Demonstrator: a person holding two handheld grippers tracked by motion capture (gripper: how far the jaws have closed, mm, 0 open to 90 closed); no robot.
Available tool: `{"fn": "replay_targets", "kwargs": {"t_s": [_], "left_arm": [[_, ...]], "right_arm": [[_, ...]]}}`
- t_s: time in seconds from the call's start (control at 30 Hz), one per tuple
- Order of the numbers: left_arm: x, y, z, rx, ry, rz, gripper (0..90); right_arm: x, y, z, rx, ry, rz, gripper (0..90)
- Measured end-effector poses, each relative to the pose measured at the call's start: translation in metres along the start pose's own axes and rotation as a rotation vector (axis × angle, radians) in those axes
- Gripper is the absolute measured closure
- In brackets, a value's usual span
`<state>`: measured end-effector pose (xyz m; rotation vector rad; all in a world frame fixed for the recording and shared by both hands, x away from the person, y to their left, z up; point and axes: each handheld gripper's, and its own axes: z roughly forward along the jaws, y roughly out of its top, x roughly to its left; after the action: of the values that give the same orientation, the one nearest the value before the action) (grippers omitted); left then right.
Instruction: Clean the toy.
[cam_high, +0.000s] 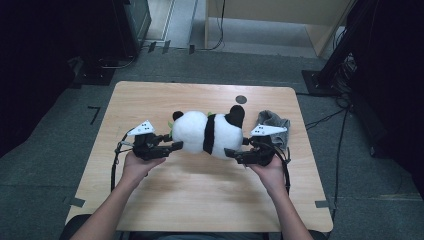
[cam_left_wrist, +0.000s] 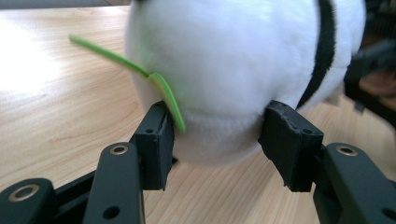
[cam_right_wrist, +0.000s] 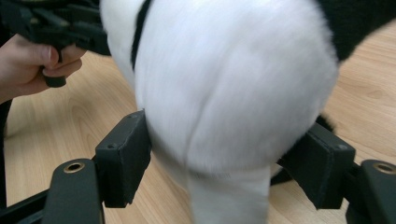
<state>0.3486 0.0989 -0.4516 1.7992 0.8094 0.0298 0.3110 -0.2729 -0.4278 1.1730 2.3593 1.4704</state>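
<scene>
One plush panda (cam_high: 207, 132), white with a black band and black ears, lying across the middle of the worktop (cam_high: 200, 200), slightly nearer the far edge. Left gripper (cam_high: 172, 146) at the toy's left end: jaws spread wide, pads pressed against both sides of the white plush (cam_left_wrist: 224, 70), gripping it. A green leaf-shaped strip (cam_left_wrist: 166, 95) beside one pad. Right gripper (cam_high: 231, 153) at the toy's right end: jaws likewise wide, closed onto the white body (cam_right_wrist: 233, 84). One grey crumpled cloth (cam_high: 274, 121) toward the right edge, just behind the right gripper. One dark round mark (cam_high: 241, 99) near the far edge. No containers. Light wood worktop with rounded corners; grey carpet (cam_high: 45, 165), cables (cam_high: 327, 117) and dark stands around it.
</scene>
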Motion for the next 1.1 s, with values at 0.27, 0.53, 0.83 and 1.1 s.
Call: {"fn": "replay_targets", "kwargs": {"t_s": [0.27, 0.53, 0.83, 1.1], "left_arm": [[-0.001, -0.003, 0.006, 0.065, 0.0, 0.016, 43.4], [-0.001, -0.003, -0.003, 0.063, 0.012, 0.022, 43.0], [-0.001, -0.011, -0.008, 0.1, 0.022, 0.005, 42.4], [0.001, -0.017, -0.009, 0.114, 0.049, -0.008, 40.2]], "right_arm": [[-0.003, -0.003, 0.006, 0.026, -0.005, 0.014, 27.7], [-0.007, -0.005, 0.016, 0.061, 0.043, 0.076, 24.1], [-0.007, -0.001, 0.02, 0.085, 0.061, 0.097, 22.3], [-0.006, 0.005, 0.025, 0.076, 0.052, 0.102, 21.1]]}}
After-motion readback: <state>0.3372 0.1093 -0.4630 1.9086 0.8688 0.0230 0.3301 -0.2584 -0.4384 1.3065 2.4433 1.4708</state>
